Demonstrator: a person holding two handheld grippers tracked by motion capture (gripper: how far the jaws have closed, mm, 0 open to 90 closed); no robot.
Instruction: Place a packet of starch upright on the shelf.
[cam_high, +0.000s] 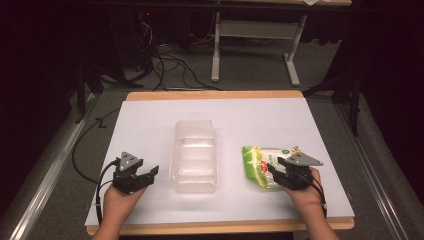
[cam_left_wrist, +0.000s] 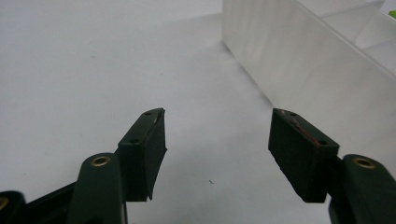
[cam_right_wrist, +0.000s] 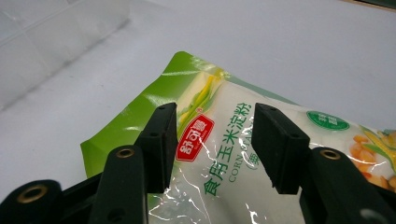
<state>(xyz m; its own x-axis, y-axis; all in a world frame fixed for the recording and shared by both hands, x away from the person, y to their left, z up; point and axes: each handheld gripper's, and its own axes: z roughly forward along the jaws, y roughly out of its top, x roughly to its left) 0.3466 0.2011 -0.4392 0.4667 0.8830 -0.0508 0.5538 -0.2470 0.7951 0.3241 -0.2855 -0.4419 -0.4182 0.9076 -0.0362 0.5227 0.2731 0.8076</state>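
A green and white bag of corn starch (cam_high: 257, 157) lies flat on the white table top (cam_high: 150, 115), to the right of a clear plastic container (cam_high: 194, 157). My right gripper (cam_high: 273, 171) is low over the bag's near right part. In the right gripper view its jaws (cam_right_wrist: 215, 112) stand apart astride the bag (cam_right_wrist: 219, 158), above the red label, with no pinch visible. My left gripper (cam_high: 151, 173) rests at the near left of the container, pointing toward it. Its jaws (cam_left_wrist: 217, 114) are wide open with nothing between them, and the container wall (cam_left_wrist: 303, 56) rises just beyond to the right.
The container (cam_right_wrist: 56, 37) is empty and ribbed, its long side running away from me. Bare white surface (cam_left_wrist: 93, 70) spreads to the left and far side. Beyond the table's wooden far edge (cam_high: 215, 94) are floor cables and a desk frame (cam_high: 216, 45).
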